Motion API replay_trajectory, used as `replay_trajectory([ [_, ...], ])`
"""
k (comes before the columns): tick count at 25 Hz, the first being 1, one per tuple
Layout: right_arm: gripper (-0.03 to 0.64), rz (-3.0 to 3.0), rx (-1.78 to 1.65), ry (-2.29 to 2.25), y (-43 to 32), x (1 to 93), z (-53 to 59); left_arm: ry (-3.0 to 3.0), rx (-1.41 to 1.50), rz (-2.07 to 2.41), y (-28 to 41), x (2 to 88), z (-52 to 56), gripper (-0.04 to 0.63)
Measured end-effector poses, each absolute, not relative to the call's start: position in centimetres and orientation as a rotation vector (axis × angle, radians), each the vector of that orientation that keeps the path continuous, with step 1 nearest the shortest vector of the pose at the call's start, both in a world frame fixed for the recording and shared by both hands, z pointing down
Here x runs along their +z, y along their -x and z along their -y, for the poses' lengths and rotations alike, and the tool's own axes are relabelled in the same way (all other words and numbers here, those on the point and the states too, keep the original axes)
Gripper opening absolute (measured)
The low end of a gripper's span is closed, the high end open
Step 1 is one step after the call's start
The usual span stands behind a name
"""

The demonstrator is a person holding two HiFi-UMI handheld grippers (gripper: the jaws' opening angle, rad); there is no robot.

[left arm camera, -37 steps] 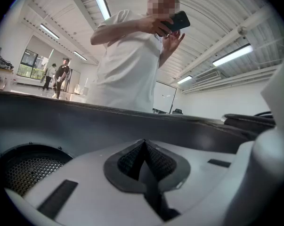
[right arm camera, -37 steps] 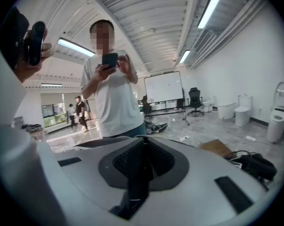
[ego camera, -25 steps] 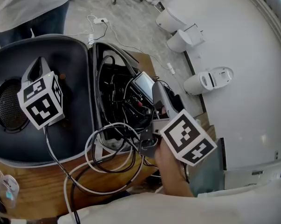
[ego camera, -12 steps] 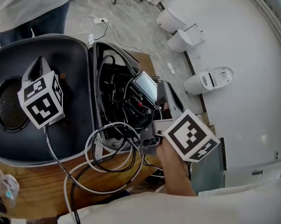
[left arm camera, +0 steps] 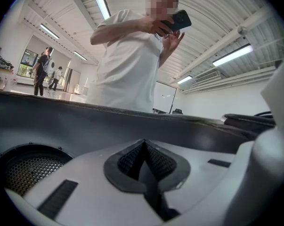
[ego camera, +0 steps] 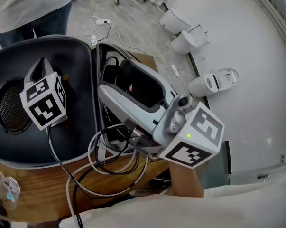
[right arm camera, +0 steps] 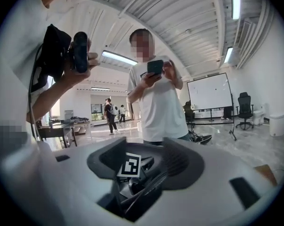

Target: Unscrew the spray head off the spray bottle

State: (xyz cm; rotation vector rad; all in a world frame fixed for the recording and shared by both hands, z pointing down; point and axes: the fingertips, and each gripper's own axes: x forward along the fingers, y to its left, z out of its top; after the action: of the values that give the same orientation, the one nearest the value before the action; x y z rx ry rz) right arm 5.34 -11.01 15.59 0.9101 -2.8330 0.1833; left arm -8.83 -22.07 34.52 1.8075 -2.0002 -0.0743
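No spray bottle shows in any view, so both seem merely parked: the left hand-held gripper (ego camera: 40, 66) rests clenched and empty over the open dark case (ego camera: 81, 70), while the right hand-held gripper (ego camera: 115, 77), jaws just opened on nothing, points across that case.

A big open lab hall, going by the ribbed white ceiling (right arm camera: 179, 13) with strip lights (right arm camera: 119, 58), a whiteboard (right arm camera: 209, 91) on a stand, an office chair (right arm camera: 245, 108), a polished floor (right arm camera: 255, 145) and cables (ego camera: 91, 150) coiled on a wooden table (ego camera: 33, 189).
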Motion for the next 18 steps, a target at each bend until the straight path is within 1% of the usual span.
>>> replay_trajectory([
  [1, 0.145, 2.837, 0.184, -0.892, -5.0, 15.6, 10.6, -1.807, -0.074, 2.000, 8.8, 34.5, 22.1, -0.002],
  [2, 0.037, 2.844, 0.187, -0.880, -4.7, 15.5, 10.3, -1.807, -0.074, 1.999, 8.8, 34.5, 22.1, -0.002],
  [3, -0.006, 2.853, 0.192, -0.865, -4.5, 15.5, 10.0, -1.807, -0.074, 1.999, 8.9, 34.5, 22.1, -0.002],
  [7, -0.006, 2.847, 0.194, -0.819, -4.0, 15.7, 9.6, -1.807, -0.073, 2.000, 8.9, 34.5, 22.1, -0.002],
  [10, -0.006, 2.826, 0.169, -0.901, -4.6, 15.6, 10.3, -1.808, -0.072, 2.001, 8.8, 34.5, 22.1, -0.002],
  [12, 0.009, 2.799, 0.149, -1.016, -5.6, 15.5, 11.3, -1.808, -0.073, 2.000, 8.8, 34.5, 22.1, -0.002],
  [13, 0.074, 2.778, 0.144, -1.088, -6.3, 15.5, 11.9, -1.808, -0.074, 2.001, 8.8, 34.5, 22.1, -0.002],
  [15, 0.269, 2.706, 0.135, -1.283, -8.3, 15.7, 13.3, -1.808, -0.074, 2.001, 8.9, 34.5, 22.1, -0.002],
  [16, 0.313, 2.654, 0.129, -1.398, -9.7, 15.8, 13.9, -1.808, -0.074, 2.001, 8.9, 34.5, 22.1, -0.003],
  [18, 0.324, 2.538, 0.141, -1.621, -13.0, 16.0, 14.5, -1.808, -0.074, 2.000, 8.9, 34.5, 22.1, -0.002],
])
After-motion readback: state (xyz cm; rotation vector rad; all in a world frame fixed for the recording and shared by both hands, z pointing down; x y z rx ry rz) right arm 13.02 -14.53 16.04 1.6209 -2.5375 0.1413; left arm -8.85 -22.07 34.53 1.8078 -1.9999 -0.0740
